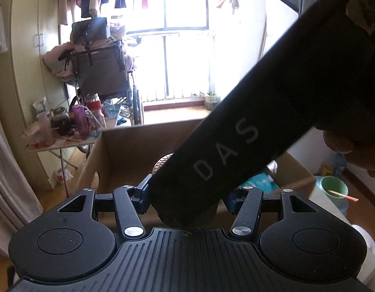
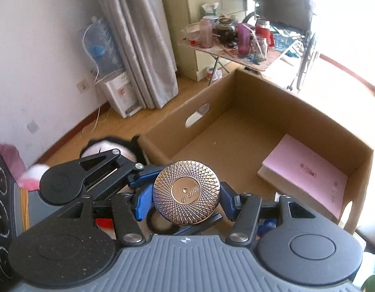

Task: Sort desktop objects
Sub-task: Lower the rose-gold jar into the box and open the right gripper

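My right gripper (image 2: 186, 196) is shut on a round gold compact with an engraved lid (image 2: 186, 192), held just before the near wall of an open cardboard box (image 2: 168, 131). A pink booklet (image 2: 306, 172) lies inside the box at the right. My left gripper (image 2: 129, 177) shows below and left of the compact. In the left wrist view the left gripper (image 1: 187, 194) sits behind the right gripper's black handle (image 1: 260, 126), which crosses the view; whether its jaws hold anything is hidden. The compact's edge (image 1: 162, 163) peeks out over the box (image 1: 129, 146).
A folding table (image 2: 236, 53) crowded with bottles and jars stands beyond the box, with a wheelchair (image 2: 294, 19) behind it. A water dispenser (image 2: 114, 90) and curtain stand at the left wall. A green cup (image 1: 333, 189) sits at the right.
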Tool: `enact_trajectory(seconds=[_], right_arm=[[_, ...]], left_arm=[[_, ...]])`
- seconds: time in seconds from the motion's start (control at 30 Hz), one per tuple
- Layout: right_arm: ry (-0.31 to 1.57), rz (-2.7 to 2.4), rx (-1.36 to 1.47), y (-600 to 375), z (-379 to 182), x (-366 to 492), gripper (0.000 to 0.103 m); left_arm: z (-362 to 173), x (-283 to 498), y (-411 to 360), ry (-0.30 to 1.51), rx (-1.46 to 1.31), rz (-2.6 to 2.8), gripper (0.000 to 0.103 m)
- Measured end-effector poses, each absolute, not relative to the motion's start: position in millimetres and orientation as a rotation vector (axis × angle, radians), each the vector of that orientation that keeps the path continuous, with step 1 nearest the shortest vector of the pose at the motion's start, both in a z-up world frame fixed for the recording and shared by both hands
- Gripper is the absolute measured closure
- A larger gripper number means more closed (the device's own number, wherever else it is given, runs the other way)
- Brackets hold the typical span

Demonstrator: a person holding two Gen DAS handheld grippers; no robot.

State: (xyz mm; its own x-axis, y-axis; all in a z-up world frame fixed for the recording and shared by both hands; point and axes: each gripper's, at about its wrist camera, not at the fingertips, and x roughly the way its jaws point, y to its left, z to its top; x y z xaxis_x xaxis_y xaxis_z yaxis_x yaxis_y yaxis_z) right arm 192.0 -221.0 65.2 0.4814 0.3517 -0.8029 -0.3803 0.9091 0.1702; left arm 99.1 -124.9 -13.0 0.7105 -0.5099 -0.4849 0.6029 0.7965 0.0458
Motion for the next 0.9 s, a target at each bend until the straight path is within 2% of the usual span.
enact_trajectory(seconds=[0.23, 0.53, 0.9], right_arm=[[1.027, 0.419, 0.040, -244.3, 57.5, 252.8, 0.042], [1.201, 0.375, 0.144, -278.3, 1.2, 330.5, 0.042], [1.352, 0.365, 0.273, -308.6, -64.3, 356.4, 0.042]], left_arm=[[-10.6, 157.8, -145.9, 0.555, 0.251, -0.654, 0.047], [-49.2, 237.9, -173.1, 0.817, 0.200, -0.701, 0.047], [-95.6, 266.3, -188.2, 1.025, 0.201, -0.701, 0.046]])
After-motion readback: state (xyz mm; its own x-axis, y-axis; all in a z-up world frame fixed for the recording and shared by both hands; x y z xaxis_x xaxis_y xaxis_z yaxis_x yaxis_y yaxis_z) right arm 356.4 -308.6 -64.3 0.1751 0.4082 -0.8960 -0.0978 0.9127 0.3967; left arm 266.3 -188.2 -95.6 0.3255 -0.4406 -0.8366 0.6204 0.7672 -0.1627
